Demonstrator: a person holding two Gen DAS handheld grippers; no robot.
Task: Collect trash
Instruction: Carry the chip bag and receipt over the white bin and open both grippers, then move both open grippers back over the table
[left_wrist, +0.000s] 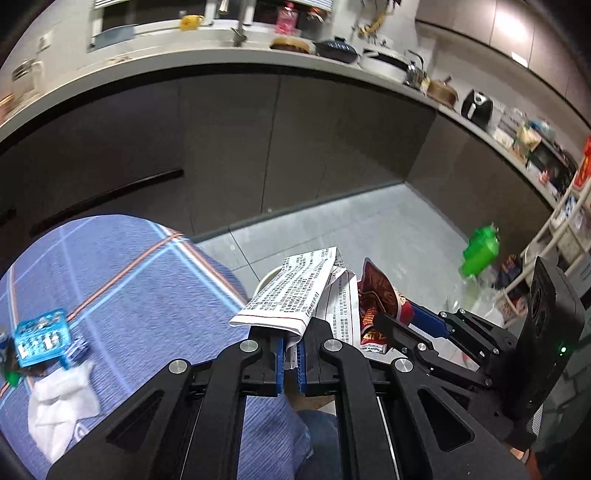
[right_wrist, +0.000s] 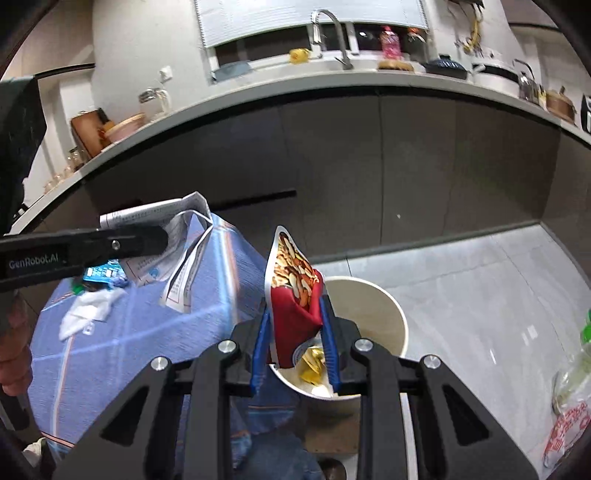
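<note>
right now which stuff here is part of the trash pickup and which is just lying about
Part of the job:
- printed paper, pinched in the left tongs
- red snack bag, held in the right tongs
- bin on the floor
- white tissue and blue wrapper on the table

Lying about:
- green bottle on the floor
- kettle and faucet at the counter

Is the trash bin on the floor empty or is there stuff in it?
Not empty. In the right wrist view the trash bin already has a gold wrapper and pale scraps at the bottom. How full it is cannot be told.
</note>
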